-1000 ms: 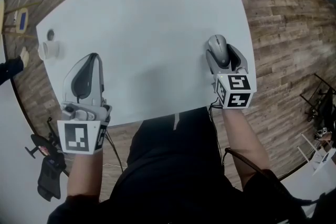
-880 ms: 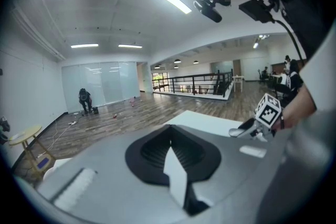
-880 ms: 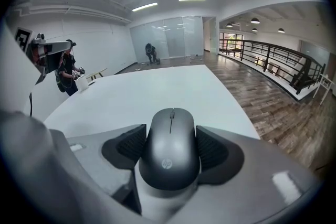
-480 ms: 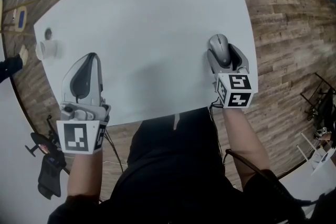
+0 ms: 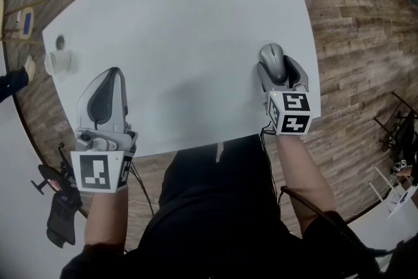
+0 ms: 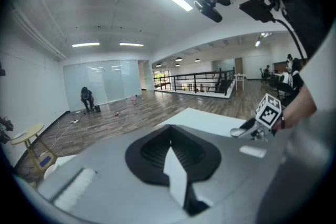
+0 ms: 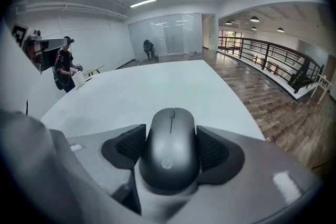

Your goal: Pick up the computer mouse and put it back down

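A dark grey computer mouse (image 5: 271,55) (image 7: 170,160) lies lengthwise between the jaws of my right gripper (image 5: 279,68) (image 7: 170,145), near the right edge of the white table (image 5: 183,23). Both black pads (image 7: 126,145) touch the mouse's sides, so the gripper is shut on it. Whether the mouse rests on the table or hangs just above it I cannot tell. My left gripper (image 5: 112,77) (image 6: 170,157) stands over the table's front left part, shut with nothing in it, far from the mouse.
A white cup (image 5: 60,62) (image 7: 79,78) and a small round thing (image 5: 60,42) sit at the table's left corner. A person (image 7: 65,68) stands beyond that corner. Wooden floor lies around the table, whose front edge is close under both grippers.
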A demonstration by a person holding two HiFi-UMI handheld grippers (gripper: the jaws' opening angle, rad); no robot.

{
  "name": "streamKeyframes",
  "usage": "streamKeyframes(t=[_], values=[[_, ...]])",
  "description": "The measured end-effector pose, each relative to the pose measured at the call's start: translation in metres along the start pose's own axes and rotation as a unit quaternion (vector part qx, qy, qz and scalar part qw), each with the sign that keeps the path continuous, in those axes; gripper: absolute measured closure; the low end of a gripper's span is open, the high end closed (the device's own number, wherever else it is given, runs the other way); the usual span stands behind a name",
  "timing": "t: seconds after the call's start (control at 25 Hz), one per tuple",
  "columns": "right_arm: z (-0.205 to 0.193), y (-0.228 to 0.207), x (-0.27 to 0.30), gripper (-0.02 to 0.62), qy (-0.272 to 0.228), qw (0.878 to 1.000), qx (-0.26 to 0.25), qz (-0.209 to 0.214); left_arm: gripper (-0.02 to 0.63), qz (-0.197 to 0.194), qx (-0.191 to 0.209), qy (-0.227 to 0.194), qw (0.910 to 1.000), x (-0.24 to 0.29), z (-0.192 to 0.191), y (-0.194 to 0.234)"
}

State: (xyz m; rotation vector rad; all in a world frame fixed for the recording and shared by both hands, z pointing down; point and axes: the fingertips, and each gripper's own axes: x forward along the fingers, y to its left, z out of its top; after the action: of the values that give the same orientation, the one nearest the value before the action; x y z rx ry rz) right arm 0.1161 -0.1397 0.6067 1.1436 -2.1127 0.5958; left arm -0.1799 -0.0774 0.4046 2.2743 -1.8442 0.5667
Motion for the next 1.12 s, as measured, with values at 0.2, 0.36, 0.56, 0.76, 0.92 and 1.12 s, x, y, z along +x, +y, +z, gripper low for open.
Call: streamKeyframes(t=[0.2, 0.36, 0.56, 0.76, 0.92, 1.12], values=[[0.0, 0.002, 0.001, 0.288, -0.003, 1.0, -0.003, -0.002, 0.603, -0.003, 0.008, -0.002, 1.0, -0.001, -0.001, -0.001], [0.007, 0.002, -0.004, 0.275, -0.017, 1.0, -0.011, -0.003, 0.603, 0.0, 0.001, -0.004, 1.0, -0.002, 0.002, -0.004], [0.018, 0.0, -0.01, 0.275, -0.028, 0.999, -0.024, -0.015, 0.603, 0.009, -0.023, -0.008, 0.9997, -0.001, 0.007, -0.003], [0.038, 0.001, -0.024, 0.275, -0.048, 0.998, -0.036, -0.023, 0.603, 0.012, -0.006, -0.034, 0.9993, -0.01, 0.017, 0.002], [0.057, 0.004, -0.038, 0.275, -0.071, 0.996, -0.053, -0.027, 0.603, 0.02, 0.008, -0.056, 0.9982, -0.019, 0.024, 0.01], [0.074, 0.015, -0.052, 0.275, -0.095, 0.993, -0.064, -0.024, 0.603, 0.03, 0.011, -0.072, 0.9969, -0.033, 0.031, 0.017]])
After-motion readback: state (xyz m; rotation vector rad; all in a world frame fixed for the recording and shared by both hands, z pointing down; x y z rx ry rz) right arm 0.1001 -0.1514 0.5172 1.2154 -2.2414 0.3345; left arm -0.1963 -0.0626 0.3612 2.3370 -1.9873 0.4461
